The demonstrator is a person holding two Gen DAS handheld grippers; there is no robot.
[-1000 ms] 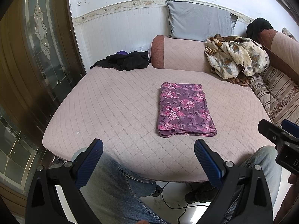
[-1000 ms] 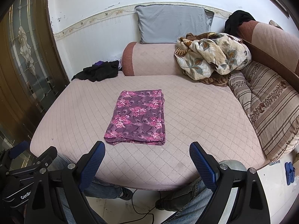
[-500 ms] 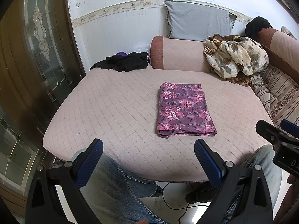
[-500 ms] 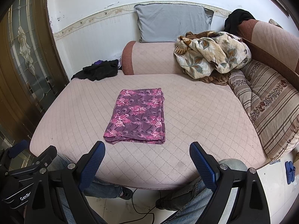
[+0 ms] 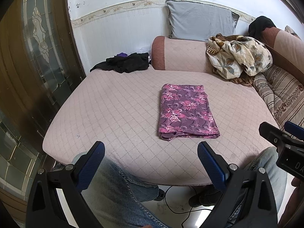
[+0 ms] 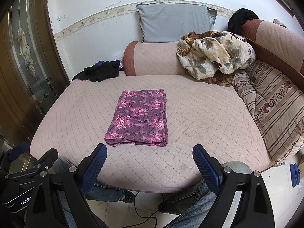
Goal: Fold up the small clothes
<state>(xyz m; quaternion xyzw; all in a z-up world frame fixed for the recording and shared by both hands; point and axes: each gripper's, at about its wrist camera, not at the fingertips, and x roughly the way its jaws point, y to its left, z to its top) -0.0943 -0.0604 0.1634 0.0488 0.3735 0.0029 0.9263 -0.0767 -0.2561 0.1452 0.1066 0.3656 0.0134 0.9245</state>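
The purple floral cloth is seen folded flat on the sofa seat, ahead of both tools. The left tool and right tool are held wide open, empty. Any further fold should be started from the near corners. Little has changed since earlier.

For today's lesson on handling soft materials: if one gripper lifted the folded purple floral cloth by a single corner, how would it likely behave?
The purple floral cloth looks thin and lies flat in stacked layers, so it would probably droop and unfold rather than hold its shape. It seems light for its size. Pushed across the quilted cushion, it may bunch up rather than slide, since the loose layers show at its near edge.
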